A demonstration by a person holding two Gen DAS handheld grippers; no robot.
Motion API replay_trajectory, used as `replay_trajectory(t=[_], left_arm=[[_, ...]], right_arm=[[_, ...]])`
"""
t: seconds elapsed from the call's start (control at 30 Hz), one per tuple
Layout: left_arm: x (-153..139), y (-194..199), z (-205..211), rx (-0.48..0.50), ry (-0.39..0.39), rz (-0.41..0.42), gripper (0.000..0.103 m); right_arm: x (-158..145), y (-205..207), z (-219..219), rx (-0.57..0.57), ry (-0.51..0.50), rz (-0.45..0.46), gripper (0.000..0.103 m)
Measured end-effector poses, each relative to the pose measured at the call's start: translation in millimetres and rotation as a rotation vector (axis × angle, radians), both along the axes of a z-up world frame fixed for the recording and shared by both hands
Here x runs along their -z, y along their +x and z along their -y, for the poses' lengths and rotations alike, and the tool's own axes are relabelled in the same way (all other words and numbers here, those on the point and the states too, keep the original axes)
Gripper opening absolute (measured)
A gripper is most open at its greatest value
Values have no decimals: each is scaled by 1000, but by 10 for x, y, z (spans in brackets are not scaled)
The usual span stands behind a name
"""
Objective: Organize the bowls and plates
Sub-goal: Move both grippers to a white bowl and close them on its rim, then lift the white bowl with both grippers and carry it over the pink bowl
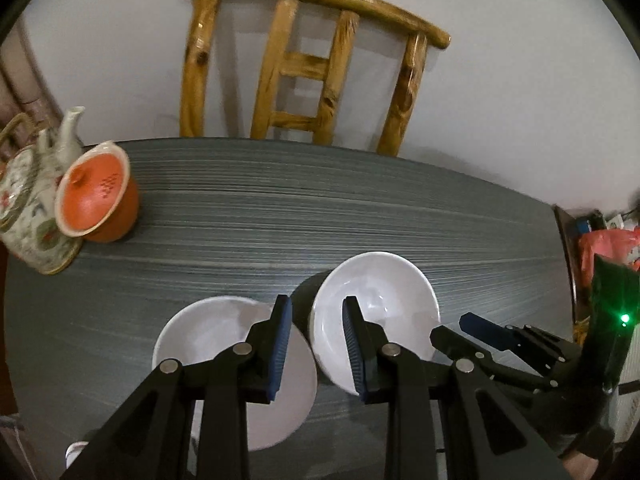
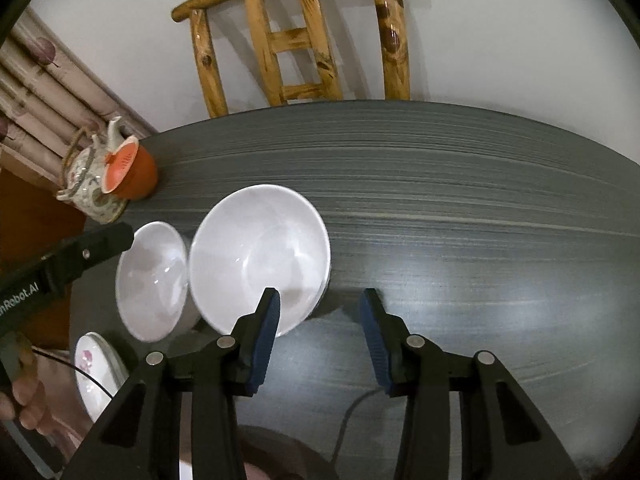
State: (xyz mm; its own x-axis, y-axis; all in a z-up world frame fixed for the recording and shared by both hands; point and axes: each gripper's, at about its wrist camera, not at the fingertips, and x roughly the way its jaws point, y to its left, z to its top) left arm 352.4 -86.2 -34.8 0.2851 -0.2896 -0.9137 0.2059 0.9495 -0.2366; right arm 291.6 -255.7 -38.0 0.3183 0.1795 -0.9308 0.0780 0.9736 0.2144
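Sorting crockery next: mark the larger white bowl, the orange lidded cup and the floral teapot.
larger white bowl (image 2: pixel 256 248), right wrist view, inner wall.
orange lidded cup (image 1: pixel 94 192), left wrist view, lid top.
floral teapot (image 1: pixel 24 216), left wrist view, painted body.

Grey streaked desk (image 1: pixel 360 208) is carrying a floral teapot (image 1: pixel 28 216) at its far left corner, an orange lidded cup (image 1: pixel 100 196) touching it on the right. A bamboo chair (image 1: pixel 304 64) is standing behind the far edge. Patterned curtain (image 2: pixel 36 92) is hanging at left.
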Motion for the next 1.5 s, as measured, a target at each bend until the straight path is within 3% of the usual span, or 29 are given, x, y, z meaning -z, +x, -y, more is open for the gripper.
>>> replay_trajectory(t=[0.4, 0.8, 0.97, 1.13, 1.5], left_arm=[[407, 204, 303, 71, 93, -61, 27], [542, 193, 461, 102, 133, -86, 26], [550, 178, 562, 119, 145, -79, 20], [557, 166, 586, 111, 149, -80, 12], [536, -8, 653, 130, 148, -80, 7]], right_arm=[[325, 217, 41, 24, 7, -60, 35], [484, 247, -23, 17, 10, -81, 30], [513, 238, -38, 15, 13, -81, 18], [508, 215, -14, 25, -36, -72, 15], [412, 127, 54, 47, -64, -68, 13]])
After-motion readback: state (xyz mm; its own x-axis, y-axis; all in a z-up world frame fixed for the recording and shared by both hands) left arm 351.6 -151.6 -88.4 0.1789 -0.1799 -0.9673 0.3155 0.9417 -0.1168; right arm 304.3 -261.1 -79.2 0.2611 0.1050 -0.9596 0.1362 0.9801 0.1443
